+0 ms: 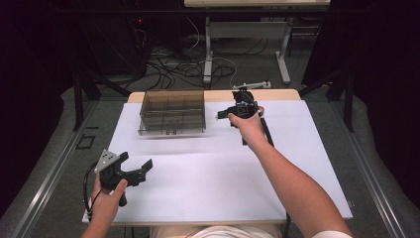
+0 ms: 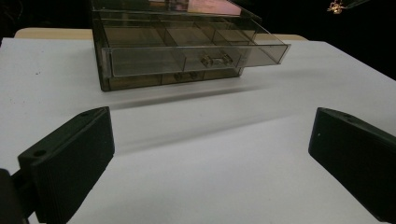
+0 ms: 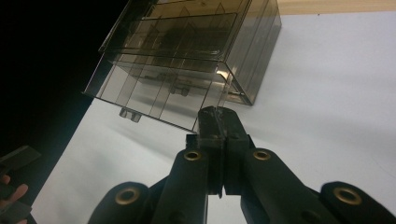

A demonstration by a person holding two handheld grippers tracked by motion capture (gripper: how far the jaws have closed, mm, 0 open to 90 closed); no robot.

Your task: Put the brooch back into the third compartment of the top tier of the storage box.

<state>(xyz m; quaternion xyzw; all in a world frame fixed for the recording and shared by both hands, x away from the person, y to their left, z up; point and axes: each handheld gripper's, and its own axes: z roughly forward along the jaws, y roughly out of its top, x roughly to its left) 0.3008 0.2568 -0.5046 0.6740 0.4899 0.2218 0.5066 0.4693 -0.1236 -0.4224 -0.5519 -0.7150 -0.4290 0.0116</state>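
Note:
A smoky see-through drawer box (image 1: 172, 111) stands at the back of the white table (image 1: 213, 188). Its top drawer (image 2: 196, 56) is pulled partly out, with dividers inside and a small handle (image 2: 215, 59) on the front. My right gripper (image 1: 221, 115) is at the box's right side, pointing left at it. In the right gripper view its jaws (image 3: 218, 116) are shut together, tips right at the near corner of the pulled-out drawer (image 3: 173, 93); whether they touch it I cannot tell. My left gripper (image 1: 136, 162) hovers low at the table's front left, open, with nothing between its jaws (image 2: 210, 154).
A wooden strip (image 1: 277, 94) runs along the table's far edge. Behind it are cables (image 1: 173, 67) on the floor and the white legs of another desk (image 1: 208, 49). Grey floor rails (image 1: 49, 173) flank the table. The left hand (image 3: 11, 193) shows at the corner of the right gripper view.

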